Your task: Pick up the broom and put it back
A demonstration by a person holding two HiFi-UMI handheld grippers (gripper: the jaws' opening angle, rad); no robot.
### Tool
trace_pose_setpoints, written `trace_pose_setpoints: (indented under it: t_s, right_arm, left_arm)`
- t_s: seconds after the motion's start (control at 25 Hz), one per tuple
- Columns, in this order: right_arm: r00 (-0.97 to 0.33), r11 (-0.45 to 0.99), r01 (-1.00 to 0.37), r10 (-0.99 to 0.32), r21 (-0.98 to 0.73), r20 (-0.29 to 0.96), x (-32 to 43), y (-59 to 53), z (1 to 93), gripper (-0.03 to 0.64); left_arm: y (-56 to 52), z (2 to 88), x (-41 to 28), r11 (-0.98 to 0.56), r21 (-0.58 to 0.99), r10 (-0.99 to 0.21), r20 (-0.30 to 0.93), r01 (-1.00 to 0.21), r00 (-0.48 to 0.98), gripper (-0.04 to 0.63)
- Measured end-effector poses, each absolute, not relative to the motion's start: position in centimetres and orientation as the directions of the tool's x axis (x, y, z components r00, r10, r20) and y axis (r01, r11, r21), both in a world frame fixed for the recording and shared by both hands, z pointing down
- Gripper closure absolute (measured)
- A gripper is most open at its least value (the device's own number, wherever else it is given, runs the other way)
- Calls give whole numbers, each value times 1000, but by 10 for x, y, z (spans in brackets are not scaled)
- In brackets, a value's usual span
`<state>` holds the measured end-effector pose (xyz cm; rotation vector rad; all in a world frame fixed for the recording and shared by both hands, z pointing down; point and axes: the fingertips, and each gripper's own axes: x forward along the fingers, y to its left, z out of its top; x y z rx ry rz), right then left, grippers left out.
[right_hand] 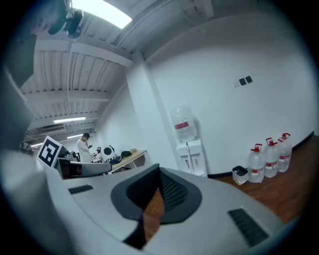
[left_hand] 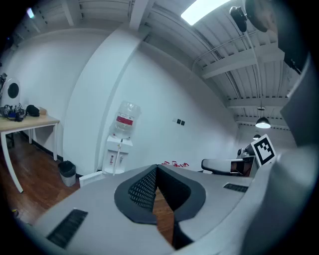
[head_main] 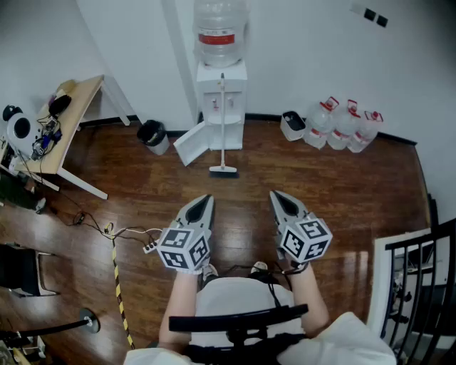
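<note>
The floor point(head_main: 142, 207) is dark brown wood and it shines a little. It fills most of the room. The walls point(head_main: 299, 57) are white and the ceiling point(left_hand: 149, 20) is white too, with a long bright light point(left_hand: 209, 10).

At the far left stands a wooden worktop point(head_main: 75, 107) with white legs. Small dark things and wires lie on it. At the right edge there is a black railing point(head_main: 420, 285).

A white water cooler point(head_main: 221, 93) stands against the far wall with a big clear bottle point(head_main: 221, 28) on top. A white door panel point(head_main: 191, 142) hangs open at its left side. Three water jugs point(head_main: 342, 125) with red caps stand close together on the floor, to the right of the cooler. A white bin point(head_main: 293, 125) is just beside them. A black bin point(head_main: 152, 135) sits to the left of the cooler.

The broom point(head_main: 222, 128) stands up straight against the front of the water cooler. Its brush rests on the floor. It is well apart from both grippers.

The left gripper point(head_main: 206, 199) and the right gripper point(head_main: 275, 194) are held side by side low over the floor. They point toward the cooler. Both are closed tight, tips together, with nothing in them.

A thin cable point(head_main: 132, 232) and a strip of yellow and black tape point(head_main: 117, 285) lie on the floor at the left.
</note>
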<state>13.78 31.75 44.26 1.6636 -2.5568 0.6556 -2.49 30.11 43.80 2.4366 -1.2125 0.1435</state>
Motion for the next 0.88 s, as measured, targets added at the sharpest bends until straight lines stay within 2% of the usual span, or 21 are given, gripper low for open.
trace_pose_setpoints:
  t_s: [0.48, 0.88]
  right_arm:
    - [-474, 379, -852, -851, -363, 224, 204, 326, 450, 606]
    - [-456, 350, -850, -863, -393, 218, 233, 302, 466, 606]
  left_arm:
    - [317, 442, 33, -496, 291, -773, 281, -818, 569, 601]
    - [284, 453, 39, -475, 275, -788, 291, -836, 543, 601]
